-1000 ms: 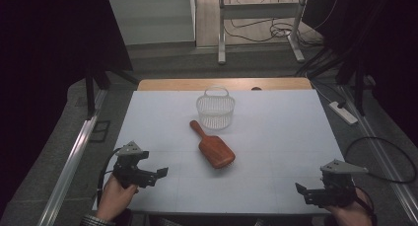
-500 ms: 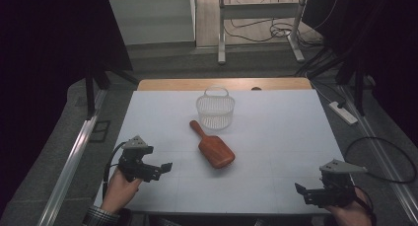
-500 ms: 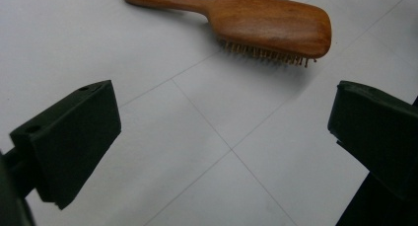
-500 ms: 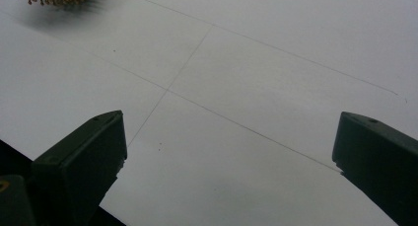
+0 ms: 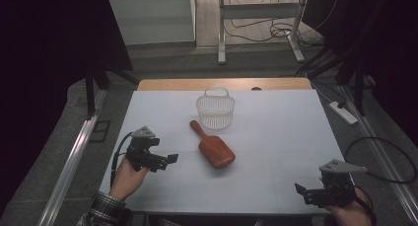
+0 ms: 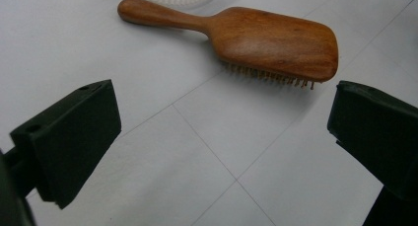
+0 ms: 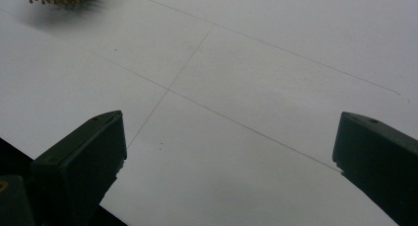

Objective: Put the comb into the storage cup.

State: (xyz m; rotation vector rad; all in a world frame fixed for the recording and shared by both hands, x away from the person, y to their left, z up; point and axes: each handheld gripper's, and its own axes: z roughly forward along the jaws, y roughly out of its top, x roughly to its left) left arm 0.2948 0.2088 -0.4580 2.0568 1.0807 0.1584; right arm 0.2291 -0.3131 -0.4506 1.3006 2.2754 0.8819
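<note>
a: your left gripper hovers low, jaws spread wide, pointed at the wooden hairbrush mid-table, bristles down.
b: your right gripper sits agape near the table's front edge.

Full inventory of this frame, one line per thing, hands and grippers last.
Wooden hairbrush: 1, reddish brown, middle of the table, bristles down, handle toward the basket.
Basket: 1, white slatted plastic with a handle, just beyond the brush handle, at the far middle of the table.
Table: 1, white top with faint grid lines, a wooden strip along the far edge.
Power strip: 1, white, on the floor right of the table.
Cables: several, dark, on the floor beyond the table.
Left gripper: 1, black, jaws open, near left of the table, pointing at the brush.
Right gripper: 1, black, jaws open, near right corner.
Hands: 2, left hand with a plaid cuff, right hand at the bottom edge.
</note>
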